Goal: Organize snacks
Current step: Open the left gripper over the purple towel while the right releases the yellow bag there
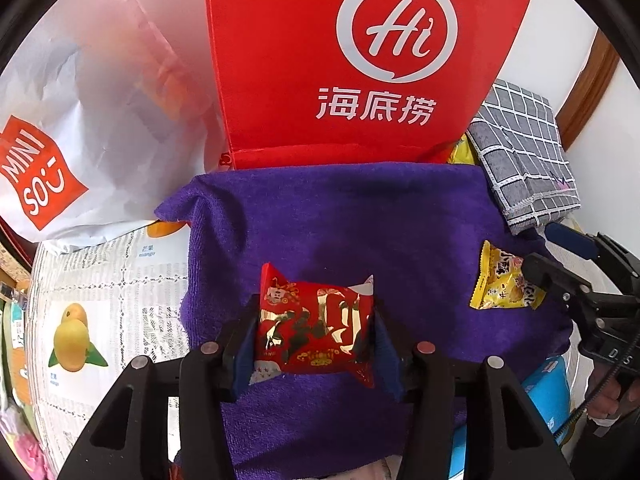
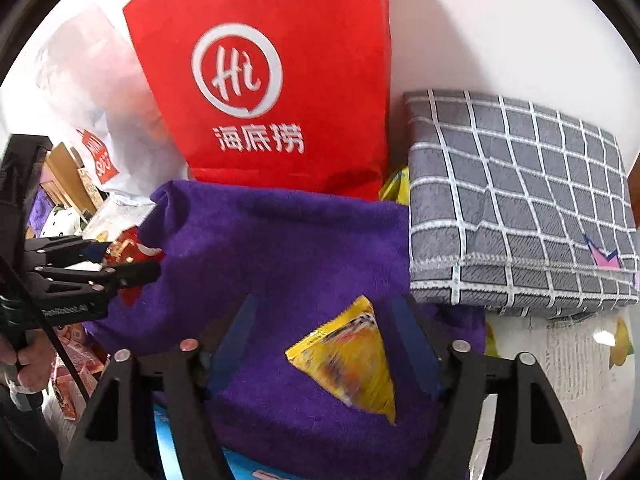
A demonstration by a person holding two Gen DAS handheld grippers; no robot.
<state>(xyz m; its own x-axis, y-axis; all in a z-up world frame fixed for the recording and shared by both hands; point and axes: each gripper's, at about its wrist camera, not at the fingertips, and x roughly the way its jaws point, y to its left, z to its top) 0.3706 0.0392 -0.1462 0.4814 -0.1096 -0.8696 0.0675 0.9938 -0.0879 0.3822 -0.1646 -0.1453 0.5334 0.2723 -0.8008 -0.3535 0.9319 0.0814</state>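
A red snack packet lies on a purple towel, and my left gripper is shut on its two sides. A yellow snack packet lies on the same towel between the wide-open fingers of my right gripper, which do not touch it. In the left wrist view the yellow packet is at the right, with the right gripper around it. In the right wrist view the left gripper is at the left edge with the red packet.
A red paper bag stands behind the towel, also in the right wrist view. A white Miniso bag leans left of it. A folded grey checked cloth lies right. A fruit-print tablecloth covers the table.
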